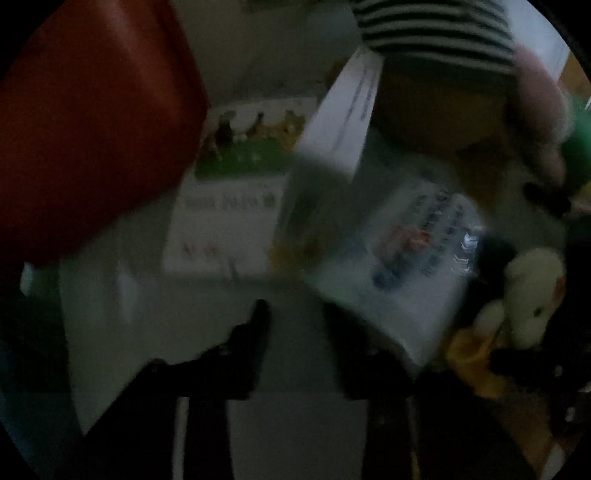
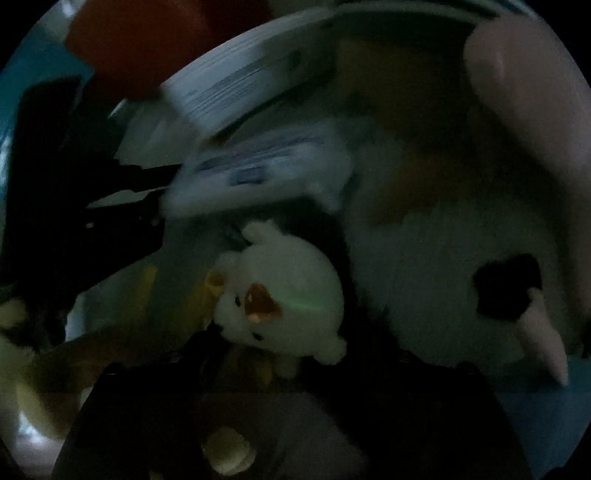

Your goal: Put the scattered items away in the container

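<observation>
Both views are dark and blurred, looking into a container of toys and books. In the left wrist view my left gripper [image 1: 299, 332] has its fingers apart, the right finger under a white printed packet [image 1: 406, 266]. A small white and yellow plush duck [image 1: 528, 299] sits at the right between dark fingers. In the right wrist view my right gripper [image 2: 280, 354] is closed around that small white plush [image 2: 284, 295]. A large white plush [image 2: 461, 288] with a black eye lies to its right. The white packet [image 2: 258, 170] and a book [image 2: 243, 81] lie above.
A red rounded object [image 1: 92, 129] fills the upper left of the left wrist view. A picture book with a green cover [image 1: 240, 155] and an upright white booklet [image 1: 351, 114] lie behind. A striped plush [image 1: 436, 33] is at the top.
</observation>
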The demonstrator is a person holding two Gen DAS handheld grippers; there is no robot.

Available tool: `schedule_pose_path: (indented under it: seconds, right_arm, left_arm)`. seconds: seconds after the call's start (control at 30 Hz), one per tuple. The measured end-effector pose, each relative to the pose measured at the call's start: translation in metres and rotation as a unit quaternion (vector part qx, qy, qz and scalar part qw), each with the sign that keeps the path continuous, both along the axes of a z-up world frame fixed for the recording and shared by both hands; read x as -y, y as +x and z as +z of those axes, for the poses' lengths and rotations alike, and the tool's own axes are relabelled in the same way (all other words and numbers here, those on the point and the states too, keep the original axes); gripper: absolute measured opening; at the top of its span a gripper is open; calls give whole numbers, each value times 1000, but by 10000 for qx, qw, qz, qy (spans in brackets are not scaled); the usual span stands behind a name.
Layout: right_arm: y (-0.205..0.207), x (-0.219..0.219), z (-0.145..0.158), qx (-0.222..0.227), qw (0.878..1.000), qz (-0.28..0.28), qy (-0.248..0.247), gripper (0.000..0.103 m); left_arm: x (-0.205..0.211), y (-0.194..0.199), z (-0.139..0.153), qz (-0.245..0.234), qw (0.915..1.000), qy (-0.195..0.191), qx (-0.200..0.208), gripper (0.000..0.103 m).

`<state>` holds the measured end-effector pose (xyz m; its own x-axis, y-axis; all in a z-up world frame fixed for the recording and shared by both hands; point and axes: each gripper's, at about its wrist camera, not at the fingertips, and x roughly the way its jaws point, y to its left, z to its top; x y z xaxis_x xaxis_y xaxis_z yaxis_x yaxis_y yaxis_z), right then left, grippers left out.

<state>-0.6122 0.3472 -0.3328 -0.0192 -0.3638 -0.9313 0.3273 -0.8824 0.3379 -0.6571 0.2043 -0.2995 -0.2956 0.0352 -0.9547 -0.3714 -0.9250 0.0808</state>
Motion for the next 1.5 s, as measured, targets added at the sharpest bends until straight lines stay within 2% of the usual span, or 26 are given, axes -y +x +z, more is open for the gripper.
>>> schedule_pose_path:
  seconds: [0.07,0.13,0.2,0.27,0.3,0.33,0.37,0.4,0.47,0.53,0.6,0.7,0.77,0.87,0.97,1.03,1.1,1.3,1.37,1.5]
  right_arm:
    - [13,4,4,207,9995,246,-57,61]
    - [18,6,20,74,9992,386,-10,61]
    - [16,9,39,-186,9987,464,2,62]
    - [3,15,61,-649,9968,468,-69,62]
    - [-6,20,74,-917,9946,464,-130,63]
    - [-21,27,78,-1124,9927,411,-161,65]
    - [-35,34,81,-1330,9903,357,-192,72]
    - [-50,42,81,-1465,9882,338,-297,84]
    - [-79,55,78,-1606,9865,166,-290,96]
    - [-91,73,82,-1710,9849,180,-192,96]
    - [-111,97,68,-1787,9833,333,-125,96]
    - [-117,91,88,-1872,9814,422,74,96]
    - [-133,96,68,-1937,9800,350,279,96]
    - [-152,113,48,-2048,9755,583,554,96]
    - [-165,124,16,-1761,9735,544,1354,97]
    - [-159,123,16,-1629,9780,573,1171,98]
    - [-144,123,14,-1476,9781,760,1256,98]
    - [-81,89,6,-1006,9826,653,1418,103]
    - [-55,74,-1,-525,9913,574,1066,103]
    - [-1,56,7,-283,9963,365,723,101]
  left_arm:
    - [13,21,6,26,10000,-50,21,27]
    - [29,39,17,93,9999,71,-31,27]
    - [43,53,32,201,9993,155,-289,28]
    - [59,61,47,353,9981,246,-447,48]
    - [68,62,53,490,9969,318,-521,72]
    - [75,63,56,629,9951,433,-629,84]
    - [81,64,59,748,9934,498,-718,84]
    - [88,64,63,863,9915,550,-802,85]
    - [100,60,66,1041,9897,548,-818,85]
    - [102,47,62,1255,9877,413,-830,85]
    - [119,45,64,1443,9850,433,-836,85]
    - [113,18,46,1586,9829,417,-841,85]
    - [114,10,38,1670,9815,447,-821,85]
    - [115,3,32,1708,9809,557,-746,85]
    - [113,3,30,1659,9820,572,-696,85]
    - [113,9,32,1587,9832,586,-678,85]
    - [115,15,34,1583,9834,595,-665,85]
    - [123,50,57,1544,9826,768,-686,85]
    - [123,62,68,1475,9829,821,-729,85]
    - [121,91,94,1305,9841,847,-863,85]
